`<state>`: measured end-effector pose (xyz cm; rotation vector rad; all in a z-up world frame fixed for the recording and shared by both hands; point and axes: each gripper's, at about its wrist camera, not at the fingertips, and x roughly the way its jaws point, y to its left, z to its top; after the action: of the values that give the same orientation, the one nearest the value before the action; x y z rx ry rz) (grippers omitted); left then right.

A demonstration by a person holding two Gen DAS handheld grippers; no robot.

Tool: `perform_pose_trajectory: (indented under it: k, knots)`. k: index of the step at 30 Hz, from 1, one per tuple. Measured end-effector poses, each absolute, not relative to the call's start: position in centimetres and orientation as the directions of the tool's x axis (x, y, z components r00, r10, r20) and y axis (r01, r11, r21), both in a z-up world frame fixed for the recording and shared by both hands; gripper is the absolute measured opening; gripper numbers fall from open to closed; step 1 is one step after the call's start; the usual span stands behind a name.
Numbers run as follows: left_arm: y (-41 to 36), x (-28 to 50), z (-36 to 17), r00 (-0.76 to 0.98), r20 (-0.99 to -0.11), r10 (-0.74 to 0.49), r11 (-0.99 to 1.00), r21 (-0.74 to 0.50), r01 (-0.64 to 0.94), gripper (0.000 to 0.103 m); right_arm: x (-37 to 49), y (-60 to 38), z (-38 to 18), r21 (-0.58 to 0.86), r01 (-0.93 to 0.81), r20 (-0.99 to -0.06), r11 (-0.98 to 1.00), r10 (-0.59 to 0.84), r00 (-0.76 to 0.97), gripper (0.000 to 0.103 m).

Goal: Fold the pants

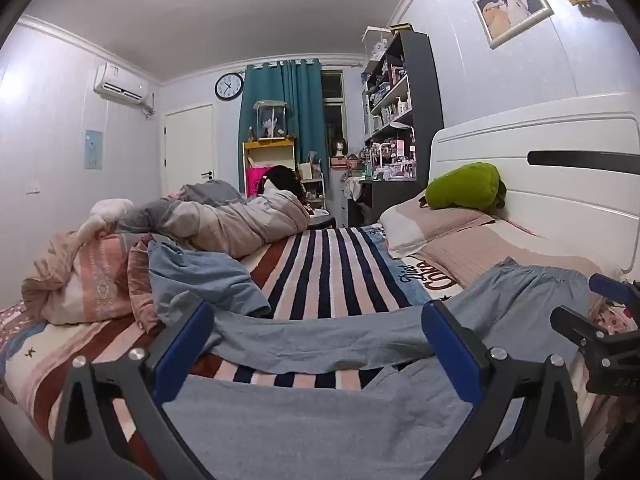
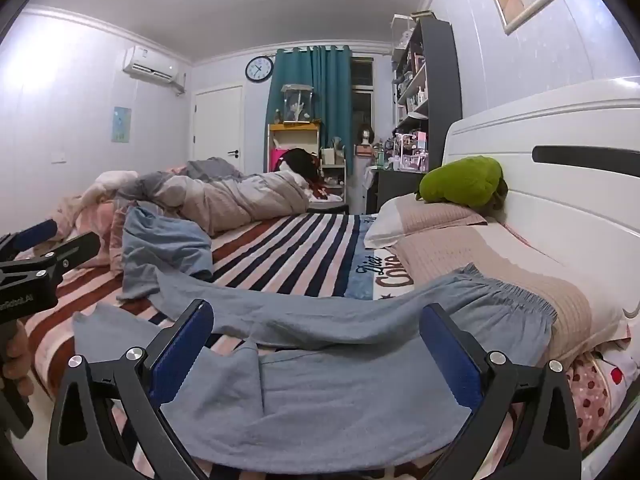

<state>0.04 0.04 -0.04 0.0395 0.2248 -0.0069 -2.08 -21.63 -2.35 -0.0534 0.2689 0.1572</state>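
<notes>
Basically, pants (image 1: 320, 340) lie crosswise ahead of both tongs, waistband toward right tongs (image 2: 316, 344), legs toward left tongs (image 1: 318, 344); we see both spread, holding nothing.

The pants (image 1: 304, 412) run off the bottom edge, their near end cut off.

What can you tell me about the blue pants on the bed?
The pants are light grey-blue, soft-looking cloth with a gathered elastic waistband. They lie unfolded across the striped blanket, legs apart, the waist resting up against a pillow. One leg runs toward crumpled bedding. Both open grippers hover over the near leg; neither holds it.
</notes>
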Motion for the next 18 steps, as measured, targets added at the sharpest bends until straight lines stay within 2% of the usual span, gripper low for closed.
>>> perform_pose_trajectory:
  k: [11, 18]
  knots:
    - [1.2, -0.3, -0.7, 0.974, -0.226, -0.008, 1.0, 0.015, 0.012, 0.102, -3.6, -21.6, -2.0, -0.04, -0.153, -0.212, 0.987, 0.141, 0.967, 0.102]
    - [1.5, -0.7, -0.9, 0.973, -0.229, -0.004, 1.0, 0.014, 0.008, 0.102, -3.1, -21.1, -1.7, -0.051, -0.165, -0.234, 0.985, 0.149, 0.961, 0.102]
